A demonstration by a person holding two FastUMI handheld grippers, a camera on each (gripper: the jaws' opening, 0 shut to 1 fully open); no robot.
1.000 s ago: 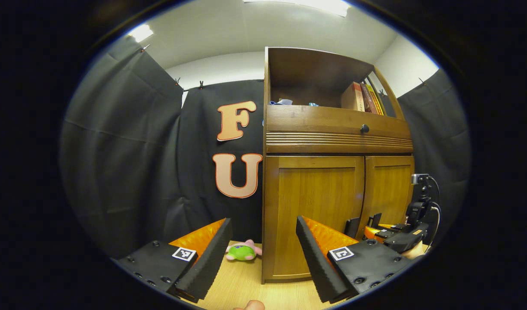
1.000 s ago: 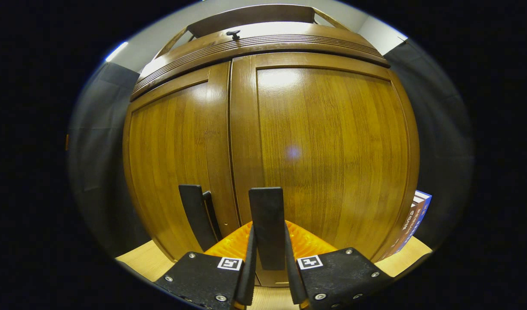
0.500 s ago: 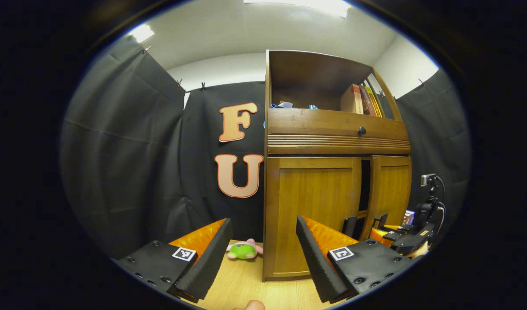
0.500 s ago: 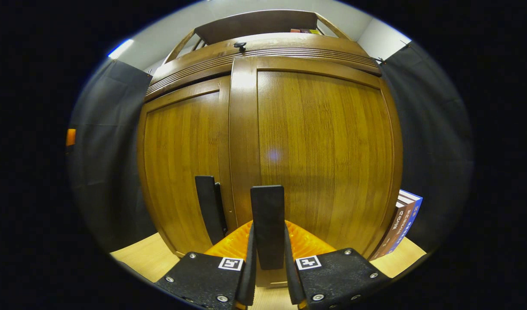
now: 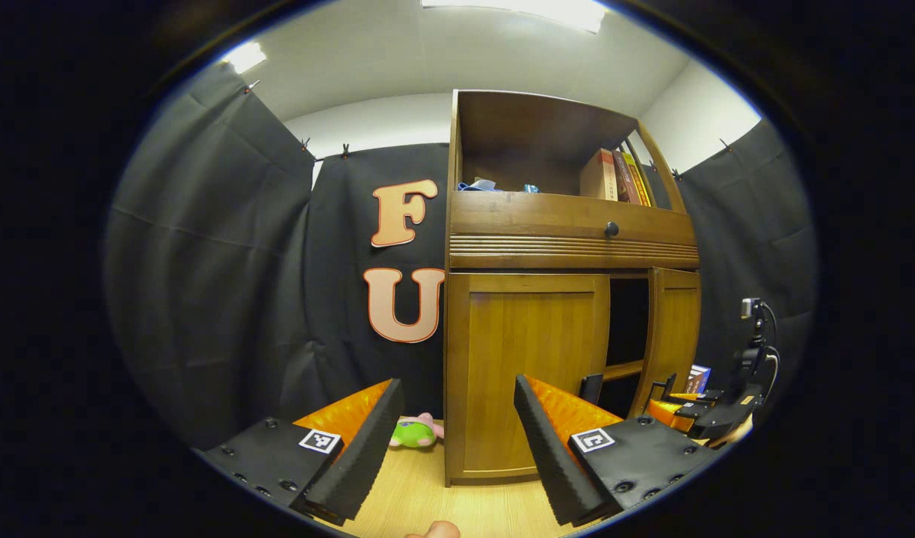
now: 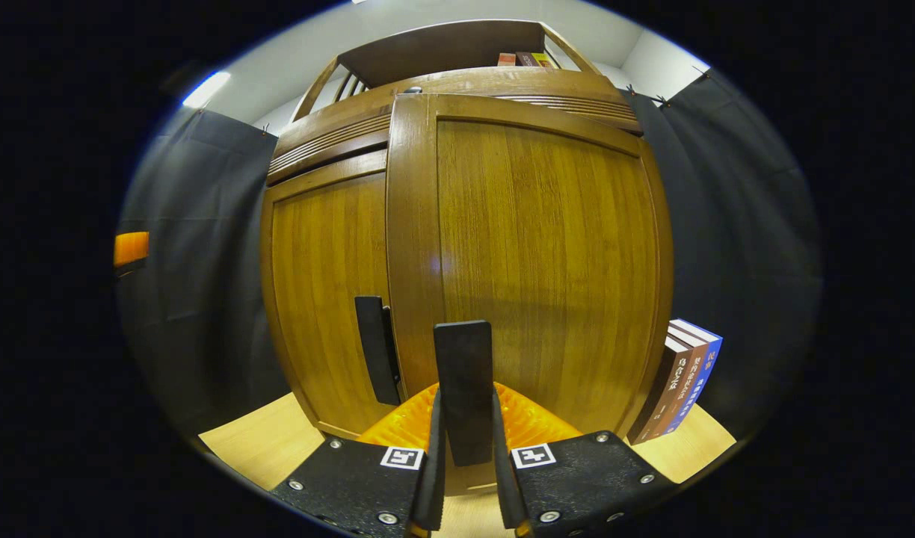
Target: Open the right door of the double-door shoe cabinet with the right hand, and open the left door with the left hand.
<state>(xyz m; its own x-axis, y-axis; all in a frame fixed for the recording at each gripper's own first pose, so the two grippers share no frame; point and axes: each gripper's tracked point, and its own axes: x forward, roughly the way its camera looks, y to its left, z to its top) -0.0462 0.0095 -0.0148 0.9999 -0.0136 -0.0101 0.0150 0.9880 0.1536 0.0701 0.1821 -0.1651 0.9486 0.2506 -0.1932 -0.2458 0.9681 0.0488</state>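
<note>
In the left gripper view the wooden shoe cabinet [image 5: 528, 359] stands ahead on the right. Its left door [image 5: 525, 373] is closed, with a dark handle [image 5: 590, 388] at its inner edge. The right door [image 5: 674, 336] is swung partly out, and a dark gap shows behind it. My left gripper [image 5: 454, 448] hangs open in front of the cabinet's left side, holding nothing. My right gripper [image 6: 463, 407] is shut on the right door's flat dark handle [image 6: 463, 373]. The right door panel [image 6: 540, 261] looms close in the right gripper view, with the left door's handle [image 6: 375, 359] beside it.
A green and pink plush toy [image 5: 414, 432] lies on the light wooden surface [image 5: 420, 493] left of the cabinet. Books [image 6: 682, 381] stand against the cabinet's right side. More books [image 5: 614, 175] sit on the open top shelf, above a drawer knob [image 5: 611, 229].
The right door has swung from closed to partly open, drawn by my right gripper on its handle. The left gripper has stayed open and hardly moved.
</note>
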